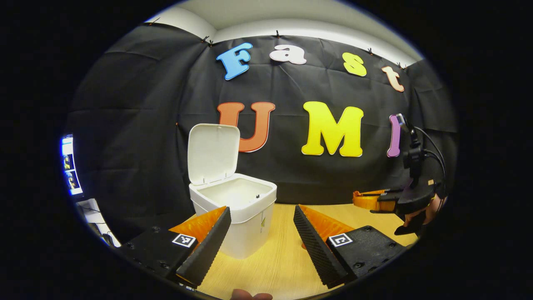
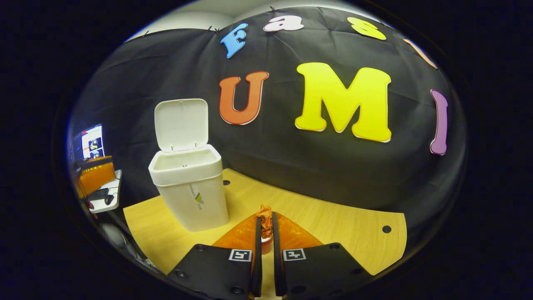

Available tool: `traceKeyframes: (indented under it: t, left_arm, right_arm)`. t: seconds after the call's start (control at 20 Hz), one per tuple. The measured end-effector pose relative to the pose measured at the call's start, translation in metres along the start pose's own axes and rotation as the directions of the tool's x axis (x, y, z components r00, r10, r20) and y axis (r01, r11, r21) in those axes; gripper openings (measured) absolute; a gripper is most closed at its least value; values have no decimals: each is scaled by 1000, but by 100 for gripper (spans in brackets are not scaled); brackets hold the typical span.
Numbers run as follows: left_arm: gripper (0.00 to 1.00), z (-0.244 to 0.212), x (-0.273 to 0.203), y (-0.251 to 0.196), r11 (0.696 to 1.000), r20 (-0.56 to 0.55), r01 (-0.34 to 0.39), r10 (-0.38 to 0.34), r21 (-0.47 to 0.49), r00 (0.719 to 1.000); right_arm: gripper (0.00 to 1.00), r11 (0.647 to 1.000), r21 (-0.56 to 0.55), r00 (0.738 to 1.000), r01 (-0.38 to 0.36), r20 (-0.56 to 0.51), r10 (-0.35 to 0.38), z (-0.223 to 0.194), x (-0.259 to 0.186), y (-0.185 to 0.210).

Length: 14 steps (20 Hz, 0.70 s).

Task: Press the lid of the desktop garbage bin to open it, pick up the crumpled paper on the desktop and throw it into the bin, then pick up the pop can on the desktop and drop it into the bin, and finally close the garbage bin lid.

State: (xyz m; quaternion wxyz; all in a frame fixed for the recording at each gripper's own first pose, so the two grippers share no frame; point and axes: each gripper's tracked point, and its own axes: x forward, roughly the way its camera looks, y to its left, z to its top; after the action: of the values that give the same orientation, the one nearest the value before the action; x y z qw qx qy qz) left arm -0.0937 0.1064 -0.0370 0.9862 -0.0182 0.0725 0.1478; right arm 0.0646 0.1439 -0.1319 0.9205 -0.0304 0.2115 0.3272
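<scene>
With its flip lid [image 1: 213,153] standing upright at the back, the white plastic desktop bin [image 1: 239,216] sits open on the light wood desktop [image 1: 275,266], close to the black cloth wall. Left gripper [image 1: 261,220] hangs low over the wood w/ fingers spread wide, nothing between them; the bin's front corner sits just past its left finger [image 1: 208,246]. Bare wood runs btwn the fingers and off to the right, open lane there. Right gripper [image 1: 385,201] shows far right in left gripper view, a hand [image 1: 420,214] around it, well apart from the bin.

Right gripper view: right gripper [image 2: 266,227] narrowed down, both fingers pressing on a small crumpled orange paper [image 2: 265,216] poking up at the tips. Bin [image 2: 189,196] to the left, mouth open, lid [image 2: 181,124] tipped back. Desktop [image 2: 333,225] edge curves round at right, wide clear wood ahead up to the cloth.
</scene>
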Motion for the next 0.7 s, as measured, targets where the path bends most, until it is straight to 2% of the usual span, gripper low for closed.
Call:
traceKeyframes:
  t: [0.15, 0.4, 0.7]
  left_arm:
    - [99, 2, -9, 20, 999, 1, -39, 39, -22, 999]
    - [100, 11, -24, 59, 991, 16, -126, 127, -41, 992]
    - [98, 16, -43, 90, 973, -15, -215, 215, -84, 977]
  right_arm:
    - [12, 998, -7, 997, -61, 45, 61, 37, 13, 36]
    - [12, 987, -13, 984, -163, 66, 163, 74, 49, 98]
    - [12, 968, -44, 967, -247, 49, 249, 88, 103, 172]
